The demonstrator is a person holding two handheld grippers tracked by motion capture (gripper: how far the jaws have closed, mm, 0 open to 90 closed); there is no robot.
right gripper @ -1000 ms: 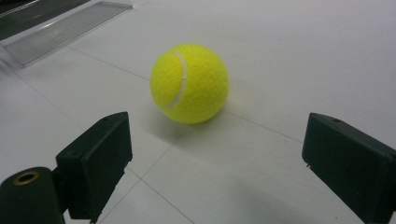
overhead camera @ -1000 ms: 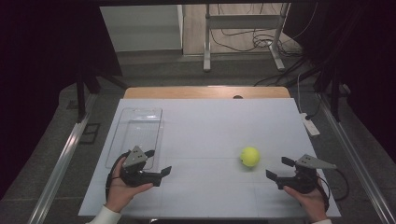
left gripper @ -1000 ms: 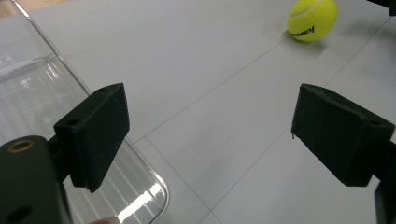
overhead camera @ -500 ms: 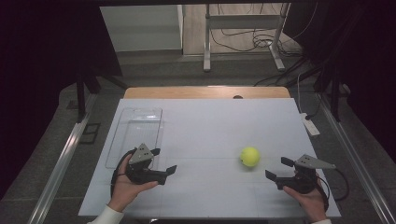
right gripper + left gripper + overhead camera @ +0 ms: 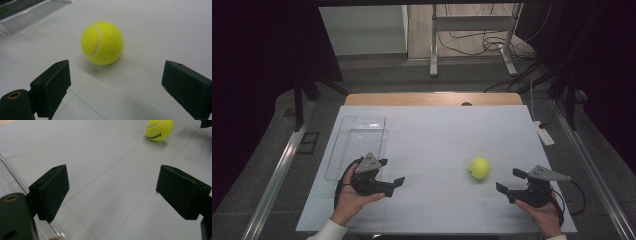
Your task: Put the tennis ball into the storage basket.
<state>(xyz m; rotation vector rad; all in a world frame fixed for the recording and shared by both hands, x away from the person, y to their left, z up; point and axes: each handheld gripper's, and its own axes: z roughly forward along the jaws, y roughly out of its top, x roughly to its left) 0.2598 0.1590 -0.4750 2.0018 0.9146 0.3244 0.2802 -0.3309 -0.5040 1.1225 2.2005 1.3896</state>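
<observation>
White matte surface [image 5: 437,145] carries a fuzzy round tennis ball [image 5: 479,167] between wide-open left hand-held gripper [image 5: 393,176] and right hand-held gripper [image 5: 510,181], clear tray's [image 5: 357,145] far edge faint.

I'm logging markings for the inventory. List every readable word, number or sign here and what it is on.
Ball: one line of black print, upside down in the left gripper view, too blurred to read for sure.
Tray, table, jaws: no text seen.
</observation>
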